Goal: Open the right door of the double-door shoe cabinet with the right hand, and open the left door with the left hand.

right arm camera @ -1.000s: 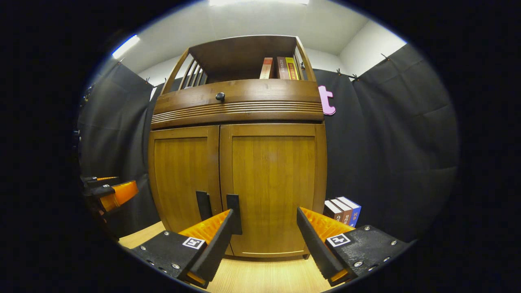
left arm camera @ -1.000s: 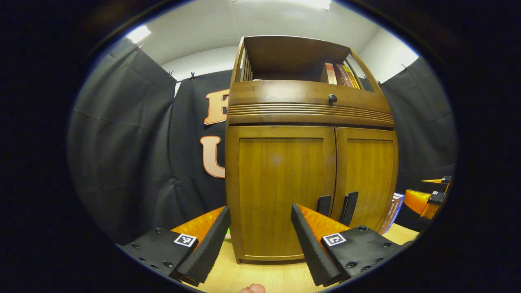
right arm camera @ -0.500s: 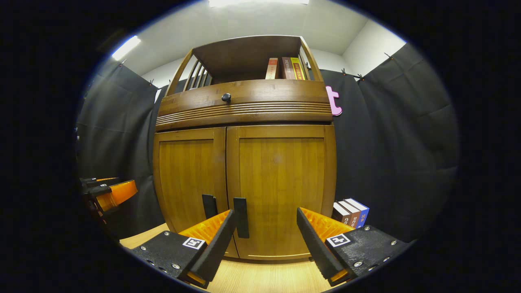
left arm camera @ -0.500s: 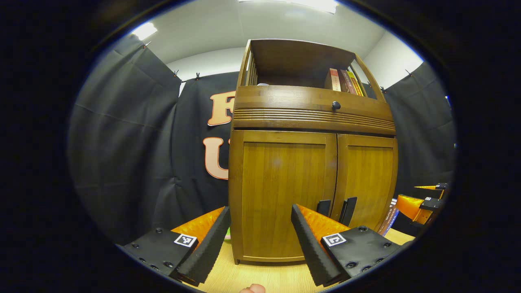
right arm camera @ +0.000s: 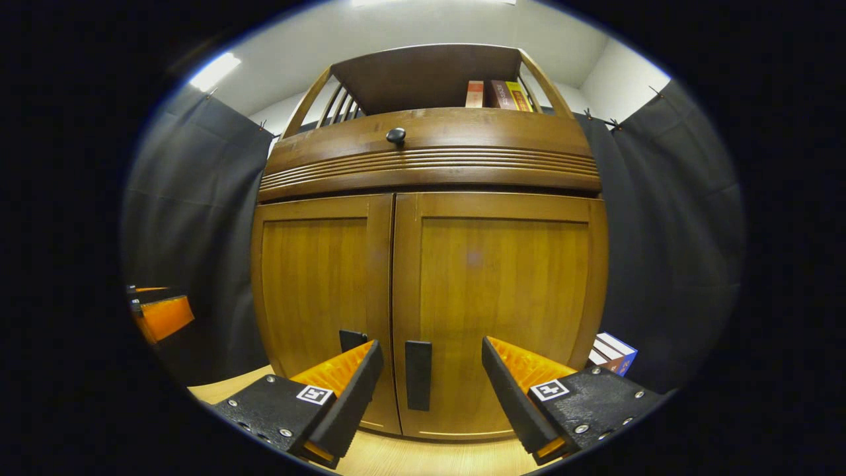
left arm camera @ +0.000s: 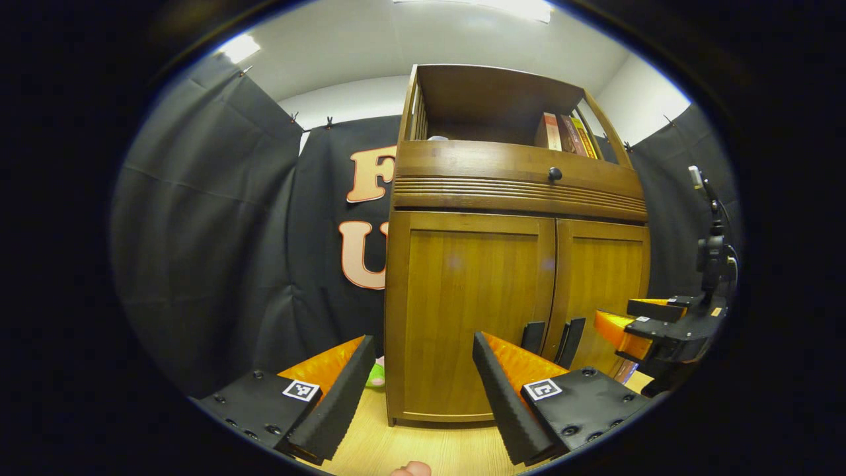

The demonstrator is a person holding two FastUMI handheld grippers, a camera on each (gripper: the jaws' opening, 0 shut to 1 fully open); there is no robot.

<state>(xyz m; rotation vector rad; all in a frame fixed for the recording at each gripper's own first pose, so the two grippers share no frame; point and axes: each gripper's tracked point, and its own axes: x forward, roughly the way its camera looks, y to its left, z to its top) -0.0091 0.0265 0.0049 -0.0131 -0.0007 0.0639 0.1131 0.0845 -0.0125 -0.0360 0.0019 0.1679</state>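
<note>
Doors both shut on the shoe cabinet (right arm camera: 423, 264), so we've got the right gripper (right arm camera: 426, 390) spread wide around the right door handle (right arm camera: 418, 375) at 6 o'clock, while the left gripper (left arm camera: 420, 390), also apart, waits short of its left door handle (left arm camera: 533, 337).

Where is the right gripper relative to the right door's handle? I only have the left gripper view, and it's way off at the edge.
Observer: In the right gripper view, the right door handle stands in the gap of the open right gripper, with space on both sides.
Operator: Anything beside the cabinet on that side?
Observer: Yes, books stand on the table close against the cabinet, on its right.
Operator: Can that view see the left handle too?
Observer: Just its top. The rest of the left door handle is hidden behind one of the right gripper's fingers.
</note>
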